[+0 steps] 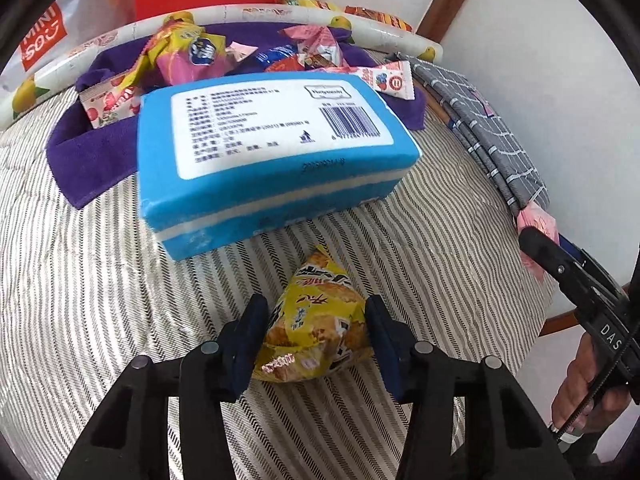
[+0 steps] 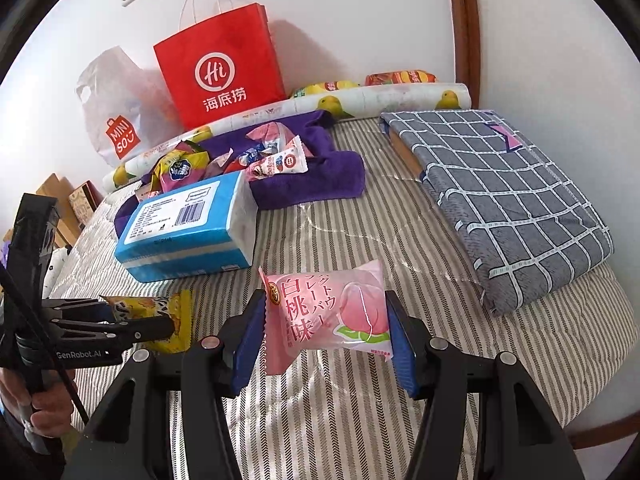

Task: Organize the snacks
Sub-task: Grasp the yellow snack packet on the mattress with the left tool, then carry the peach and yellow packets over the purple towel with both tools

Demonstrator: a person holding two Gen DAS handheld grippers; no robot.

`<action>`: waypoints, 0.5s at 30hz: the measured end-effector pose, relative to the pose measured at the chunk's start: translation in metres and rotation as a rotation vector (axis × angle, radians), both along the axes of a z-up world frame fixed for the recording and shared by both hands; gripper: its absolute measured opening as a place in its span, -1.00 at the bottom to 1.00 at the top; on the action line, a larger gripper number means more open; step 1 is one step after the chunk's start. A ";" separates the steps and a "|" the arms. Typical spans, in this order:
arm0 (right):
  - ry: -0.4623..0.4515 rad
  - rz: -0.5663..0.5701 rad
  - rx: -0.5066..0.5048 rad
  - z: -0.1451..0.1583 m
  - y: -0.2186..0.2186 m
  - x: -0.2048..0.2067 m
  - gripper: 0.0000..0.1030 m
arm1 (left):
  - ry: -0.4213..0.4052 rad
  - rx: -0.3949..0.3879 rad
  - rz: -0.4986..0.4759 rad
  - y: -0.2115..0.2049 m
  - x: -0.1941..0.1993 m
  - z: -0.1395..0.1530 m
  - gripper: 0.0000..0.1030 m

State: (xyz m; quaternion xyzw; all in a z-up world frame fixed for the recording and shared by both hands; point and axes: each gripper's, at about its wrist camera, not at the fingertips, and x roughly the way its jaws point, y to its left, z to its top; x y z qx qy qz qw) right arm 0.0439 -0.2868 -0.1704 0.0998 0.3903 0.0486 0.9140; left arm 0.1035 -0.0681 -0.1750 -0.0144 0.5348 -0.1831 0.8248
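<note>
My left gripper (image 1: 316, 332) is shut on a yellow snack packet (image 1: 316, 328), held just over the striped bed cover; it also shows in the right wrist view (image 2: 160, 316). My right gripper (image 2: 326, 320) is shut on a pink peach-flavour snack packet (image 2: 328, 316), seen at the right edge of the left wrist view (image 1: 536, 228). A blue tissue pack (image 1: 264, 152) lies ahead on the bed. Behind it, several loose snack packets (image 1: 192, 52) lie on a purple towel (image 1: 92, 152).
A folded grey checked blanket (image 2: 508, 196) lies at the right of the bed. A red paper bag (image 2: 224, 72) and a white Miniso plastic bag (image 2: 116, 108) stand against the wall behind a lemon-print roll (image 2: 360, 100). The striped bed cover (image 2: 360, 240) spreads between.
</note>
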 end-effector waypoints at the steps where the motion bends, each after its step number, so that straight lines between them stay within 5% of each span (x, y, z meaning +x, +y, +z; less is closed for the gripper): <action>1: -0.002 -0.002 0.003 0.001 0.000 -0.001 0.09 | -0.004 -0.008 0.002 0.002 -0.001 0.002 -0.08; 15: 0.006 0.026 0.002 0.003 0.019 -0.004 0.09 | -0.002 -0.084 0.049 0.032 -0.007 0.009 -0.12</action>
